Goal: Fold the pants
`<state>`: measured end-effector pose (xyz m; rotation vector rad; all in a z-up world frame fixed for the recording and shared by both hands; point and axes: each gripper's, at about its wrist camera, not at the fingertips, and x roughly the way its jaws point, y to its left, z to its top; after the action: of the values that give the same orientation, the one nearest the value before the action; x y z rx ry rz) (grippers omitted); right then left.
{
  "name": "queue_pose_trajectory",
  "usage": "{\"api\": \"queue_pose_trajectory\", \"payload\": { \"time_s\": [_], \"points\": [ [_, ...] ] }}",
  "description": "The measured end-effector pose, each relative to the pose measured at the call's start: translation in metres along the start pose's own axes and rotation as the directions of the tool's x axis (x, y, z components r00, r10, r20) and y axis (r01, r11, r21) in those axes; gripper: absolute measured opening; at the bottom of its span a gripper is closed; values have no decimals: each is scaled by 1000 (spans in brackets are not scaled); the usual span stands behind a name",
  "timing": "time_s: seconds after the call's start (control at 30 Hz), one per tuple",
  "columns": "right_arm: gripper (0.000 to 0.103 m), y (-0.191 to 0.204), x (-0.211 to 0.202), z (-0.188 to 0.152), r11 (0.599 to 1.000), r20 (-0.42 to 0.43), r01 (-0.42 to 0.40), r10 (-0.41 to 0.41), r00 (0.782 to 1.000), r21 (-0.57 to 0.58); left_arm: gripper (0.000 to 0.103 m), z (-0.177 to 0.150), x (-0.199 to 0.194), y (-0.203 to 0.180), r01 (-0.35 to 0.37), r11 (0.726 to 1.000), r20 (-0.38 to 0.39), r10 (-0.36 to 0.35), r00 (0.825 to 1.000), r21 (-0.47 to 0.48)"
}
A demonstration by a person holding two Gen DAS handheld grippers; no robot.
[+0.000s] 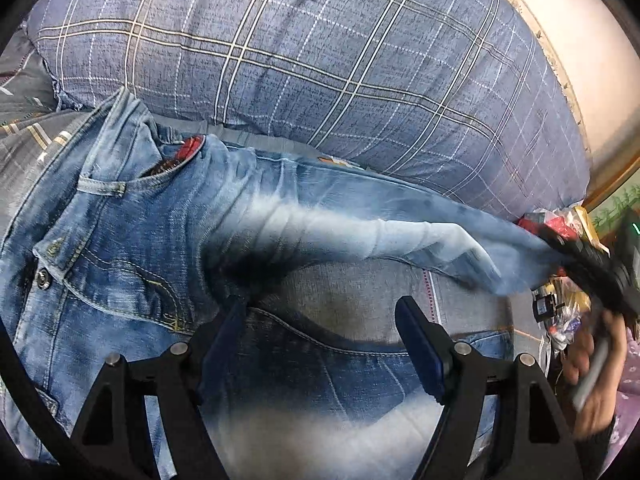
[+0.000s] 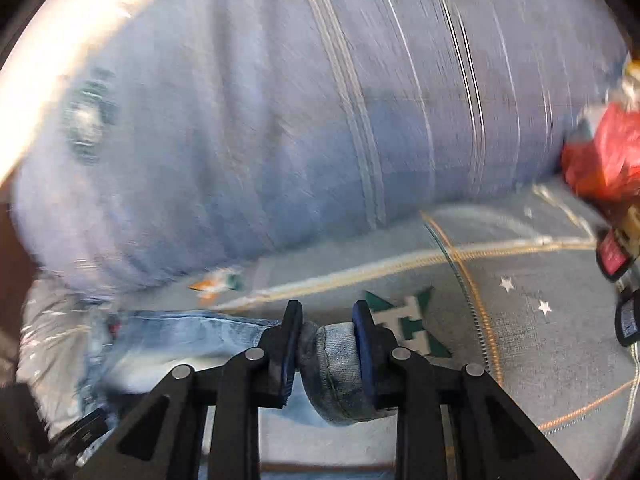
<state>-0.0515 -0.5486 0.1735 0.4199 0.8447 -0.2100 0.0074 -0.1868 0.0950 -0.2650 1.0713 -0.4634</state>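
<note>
Faded blue jeans point(image 1: 132, 240) lie on a grey bed sheet point(image 1: 360, 292), waistband and button at the left. The upper leg point(image 1: 360, 224) stretches to the right, lifted off the sheet. My left gripper point(image 1: 322, 314) stands open over the crotch, its fingertips point(image 1: 236, 312) at the denim with nothing pinched. At the right edge of the left wrist view my right gripper point(image 1: 564, 248) holds the end of that leg, a person's hand point(image 1: 596, 368) behind it. The right wrist view, blurred, shows my right gripper point(image 2: 326, 332) shut on a rolled fold of the denim hem point(image 2: 336, 356).
A big blue plaid pillow point(image 1: 320, 60) lies along the far side of the jeans and fills the blurred right wrist view point(image 2: 280, 120). Packets and a red bag point(image 2: 604, 160) clutter the right end of the bed. The patterned grey sheet point(image 2: 520, 300) spreads right of the held hem.
</note>
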Motion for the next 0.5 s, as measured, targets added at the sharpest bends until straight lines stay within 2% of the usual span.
{"api": "queue_pose_trajectory", "payload": {
  "time_s": [0.07,0.17,0.33,0.43,0.5],
  "points": [
    [28,6,-18,-21,1000,56,16,-16,998,-5,78,1,-2,1,5,1000,6,-5,1000,-2],
    [28,-9,-18,-55,997,87,13,-19,996,72,78,1,-3,0,11,1000,6,-11,1000,13],
    [28,-2,-41,-72,998,113,-65,62,992,19,78,12,-4,-17,66,998,-28,-66,997,23],
    [28,2,-45,-79,984,130,-172,166,978,40,78,32,0,-40,84,996,-45,-82,996,39],
    [28,5,-42,-84,988,111,-151,147,983,34,78,51,14,-58,79,996,-76,-76,994,38]
  ]
}}
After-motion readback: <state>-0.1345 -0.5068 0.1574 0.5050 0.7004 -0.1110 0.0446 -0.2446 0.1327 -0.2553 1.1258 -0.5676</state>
